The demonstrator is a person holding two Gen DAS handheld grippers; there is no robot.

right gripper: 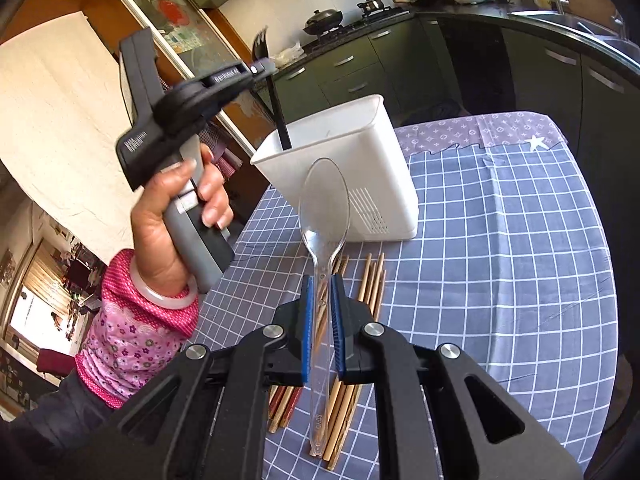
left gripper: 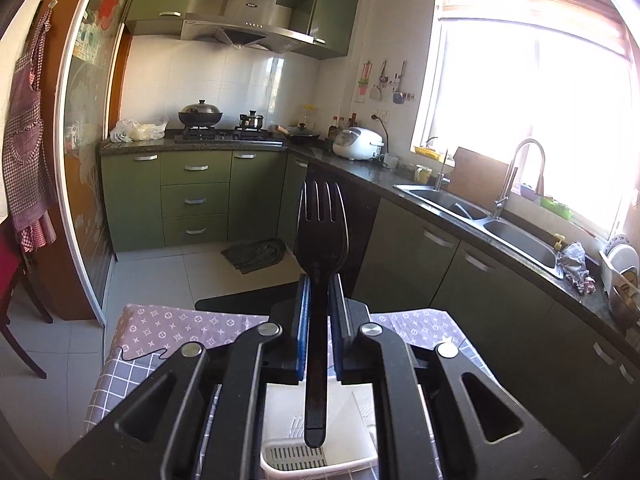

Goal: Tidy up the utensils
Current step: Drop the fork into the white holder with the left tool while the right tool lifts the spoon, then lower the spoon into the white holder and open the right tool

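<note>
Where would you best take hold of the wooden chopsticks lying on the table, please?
Probably one chopstick's mid-length, from above, jaws across its width: the chopsticks lie flat, bunched side by side on the checked tablecloth, ends partly hidden behind the right gripper.

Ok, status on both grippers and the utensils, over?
Left gripper shut on black fork, handle end over white holder. Right gripper shut on clear spoon. Chopsticks on tablecloth. Nothing blocking.
</note>
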